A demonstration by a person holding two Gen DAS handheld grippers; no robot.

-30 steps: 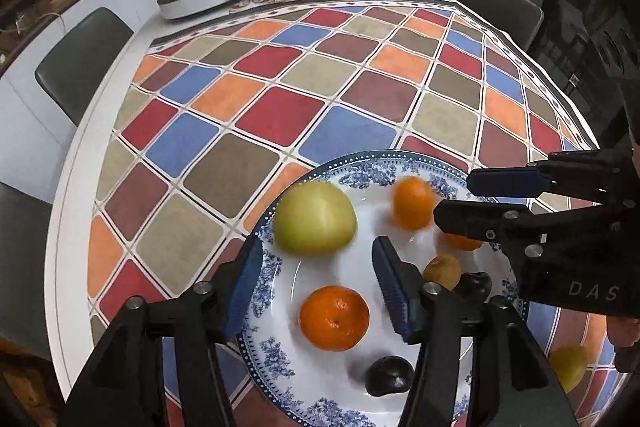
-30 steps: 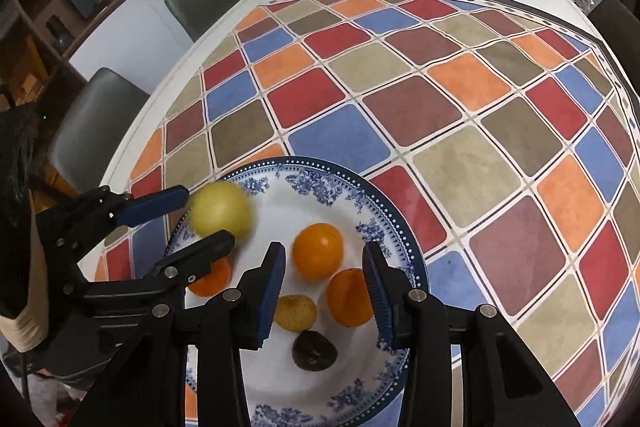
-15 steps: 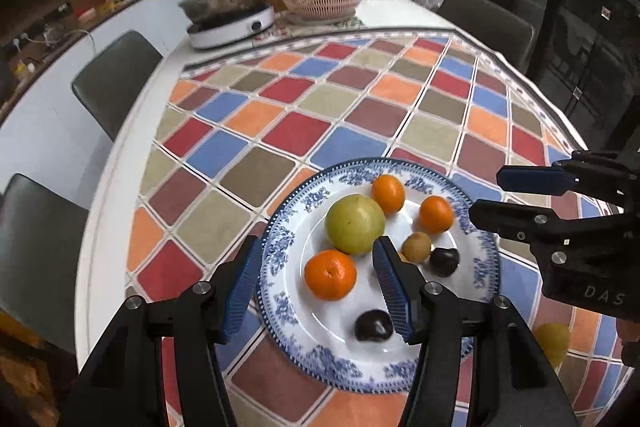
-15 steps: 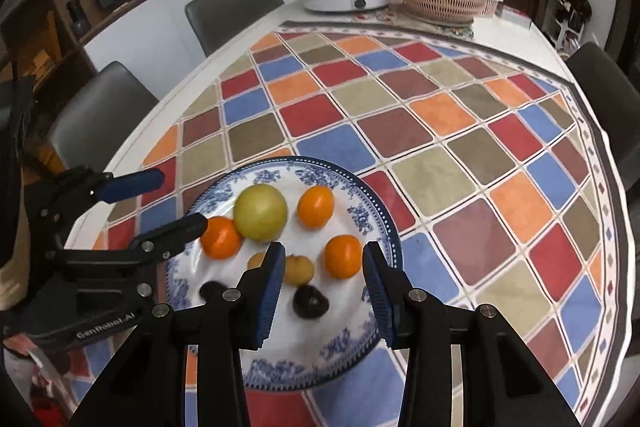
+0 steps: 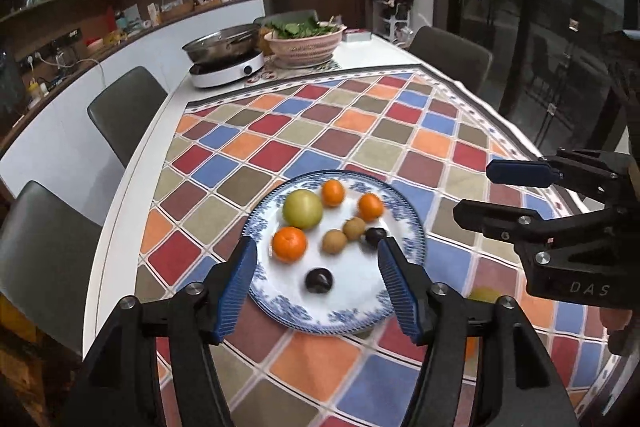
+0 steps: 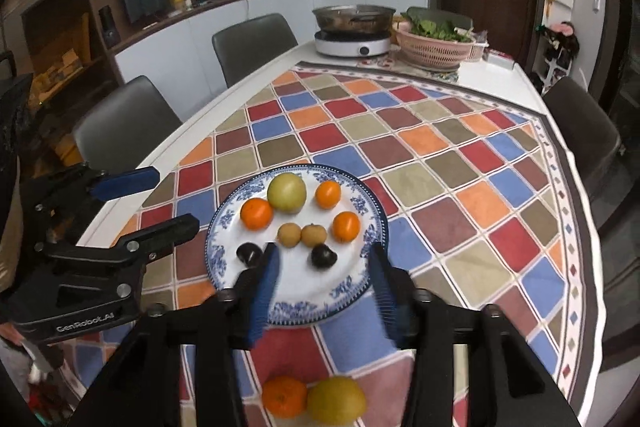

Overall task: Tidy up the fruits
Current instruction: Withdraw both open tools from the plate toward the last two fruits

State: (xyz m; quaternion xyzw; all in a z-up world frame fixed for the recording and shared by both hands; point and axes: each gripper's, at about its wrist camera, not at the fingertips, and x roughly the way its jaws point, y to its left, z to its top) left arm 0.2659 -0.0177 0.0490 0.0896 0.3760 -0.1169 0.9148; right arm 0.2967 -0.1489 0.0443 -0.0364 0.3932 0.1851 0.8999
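A blue-and-white plate (image 5: pixel 404 227) (image 6: pixel 360 277) sits on the checked tablecloth. It holds a green-yellow apple (image 5: pixel 302 209) (image 6: pixel 287 193), three oranges such as one at the left (image 5: pixel 289 244) (image 6: pixel 256 213), two small brown fruits (image 5: pixel 335 241) (image 6: pixel 289 235) and two dark round fruits (image 5: pixel 319 280) (image 6: pixel 323 255). An orange (image 6: pixel 284 396) and a yellow fruit (image 6: pixel 336 399) lie on the cloth near the table's front edge. My left gripper (image 5: pixel 316 283) is open and empty above the plate's near side. My right gripper (image 6: pixel 324 291) is open and empty, also raised.
At the far end stand a steel pan on a white cooker (image 5: pixel 226 61) (image 6: pixel 352 35) and a pink basket of greens (image 5: pixel 306 41) (image 6: pixel 434 43). Grey chairs (image 5: pixel 124 111) (image 6: pixel 252 43) line the table's sides.
Both grippers have drawn back and up from the plate, so more of the table shows. The apple lies on the plate; both stay open.
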